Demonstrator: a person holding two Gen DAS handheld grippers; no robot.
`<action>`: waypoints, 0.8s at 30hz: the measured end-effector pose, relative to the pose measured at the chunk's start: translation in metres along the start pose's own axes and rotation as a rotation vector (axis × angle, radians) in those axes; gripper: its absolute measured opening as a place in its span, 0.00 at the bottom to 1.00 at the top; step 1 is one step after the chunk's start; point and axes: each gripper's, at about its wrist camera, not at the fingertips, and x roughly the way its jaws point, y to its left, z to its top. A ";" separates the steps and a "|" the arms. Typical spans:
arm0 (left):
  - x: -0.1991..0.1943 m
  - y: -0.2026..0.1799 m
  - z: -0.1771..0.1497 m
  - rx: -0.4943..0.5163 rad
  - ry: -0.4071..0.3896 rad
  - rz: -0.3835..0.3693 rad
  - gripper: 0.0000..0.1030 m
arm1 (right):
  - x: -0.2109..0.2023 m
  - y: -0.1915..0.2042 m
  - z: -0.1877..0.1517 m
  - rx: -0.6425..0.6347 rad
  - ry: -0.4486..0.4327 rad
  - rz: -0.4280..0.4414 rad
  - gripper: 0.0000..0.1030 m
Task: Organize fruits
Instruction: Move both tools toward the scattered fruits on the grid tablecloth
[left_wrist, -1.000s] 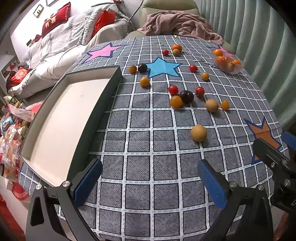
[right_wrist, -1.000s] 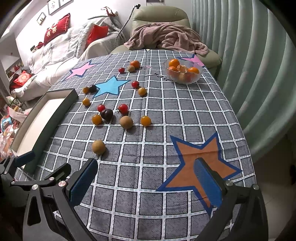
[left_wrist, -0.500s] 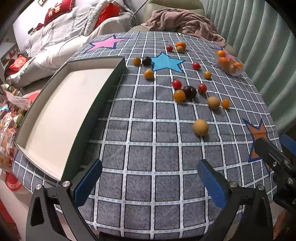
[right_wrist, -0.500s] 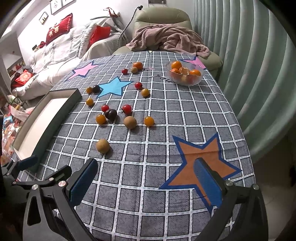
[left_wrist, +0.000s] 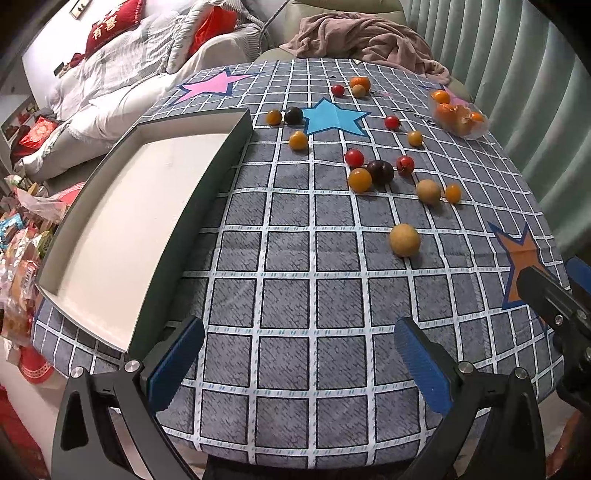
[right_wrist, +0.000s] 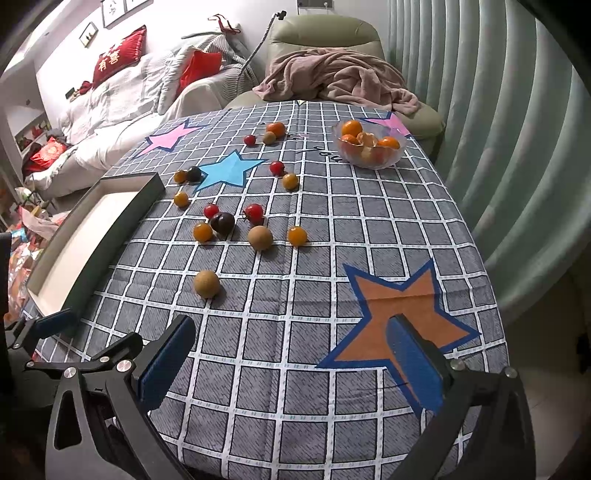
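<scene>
Several small fruits lie loose on the checked tablecloth: a tan round fruit (left_wrist: 405, 240) (right_wrist: 207, 283) nearest me, another tan one (left_wrist: 428, 191) (right_wrist: 260, 237), a dark plum (left_wrist: 380, 172) (right_wrist: 222, 222), plus red tomatoes and small orange fruits around them. A dark tray (left_wrist: 207, 184) (right_wrist: 110, 236) with a white inside stands empty at the left. A clear bowl (right_wrist: 384, 162) (left_wrist: 476, 130) at the far right holds oranges. My left gripper (left_wrist: 299, 362) and right gripper (right_wrist: 291, 354) hover open over the near table edge, nothing between their fingers.
A sofa with red cushions (right_wrist: 118, 61) stands beyond the table on the left, an armchair with a pink blanket (right_wrist: 332, 79) at the far end, and a curtain (right_wrist: 498, 129) on the right. Bags and packets (left_wrist: 22, 236) lie on the floor by the tray.
Both grippers have risen slightly and shifted, so the table looks a little further off. No fruit has moved and both grippers stay open.
</scene>
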 end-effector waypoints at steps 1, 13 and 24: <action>0.000 0.000 0.000 0.002 0.000 0.002 1.00 | -0.001 -0.001 -0.002 0.002 0.001 0.002 1.00; 0.003 -0.005 -0.001 0.018 0.012 0.020 1.00 | -0.001 -0.005 -0.006 0.008 0.004 0.006 1.00; 0.012 -0.006 0.003 0.018 0.025 0.031 1.00 | 0.003 -0.007 -0.006 0.011 0.009 0.009 1.00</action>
